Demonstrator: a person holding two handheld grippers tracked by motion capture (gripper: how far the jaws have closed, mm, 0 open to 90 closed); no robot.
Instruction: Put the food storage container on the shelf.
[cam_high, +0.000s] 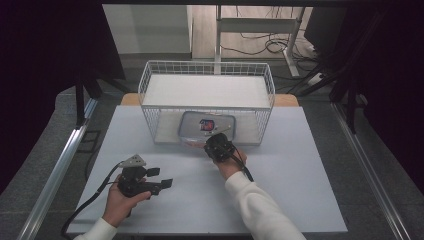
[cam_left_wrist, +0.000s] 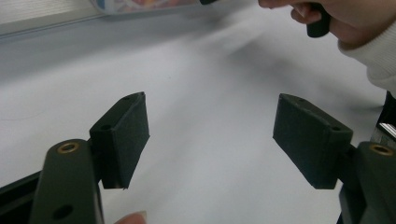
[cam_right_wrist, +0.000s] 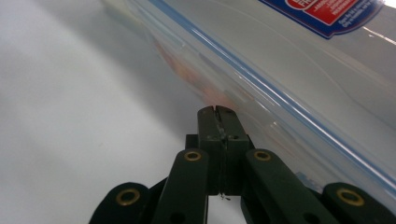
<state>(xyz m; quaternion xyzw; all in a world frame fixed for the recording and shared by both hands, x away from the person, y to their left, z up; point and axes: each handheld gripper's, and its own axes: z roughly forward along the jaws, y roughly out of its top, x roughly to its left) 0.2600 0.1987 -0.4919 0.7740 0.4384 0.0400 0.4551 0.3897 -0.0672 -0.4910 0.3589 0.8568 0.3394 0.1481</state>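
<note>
1. Left of the wire basket (cam_high: 150, 90), near the bench (cam_high: 300, 200) front edge, the left hand-held gripper (cam_high: 162, 179) hovers open and empty.
2. Against the basket's front wall leans the zip bag (cam_high: 206, 125), half out. It looks light, soft and slippery; its stiffer zip edge seems best to pinch.
3. At the bag's lower edge, the right hand-held gripper (cam_right_wrist: 217, 112) is closed, pinching its thin film. The basket wires may catch the bag.

A basket (cam_high: 150, 85) is sitting at the table's (cam_high: 300, 200) far middle. A bag (cam_high: 192, 125) is leaning at the basket's near side, its lower edge reaching the table. My right gripper (cam_high: 214, 141) is lying just before the bag, and my left gripper (cam_high: 161, 178) is resting nearer me, leftward, well apart.
</note>
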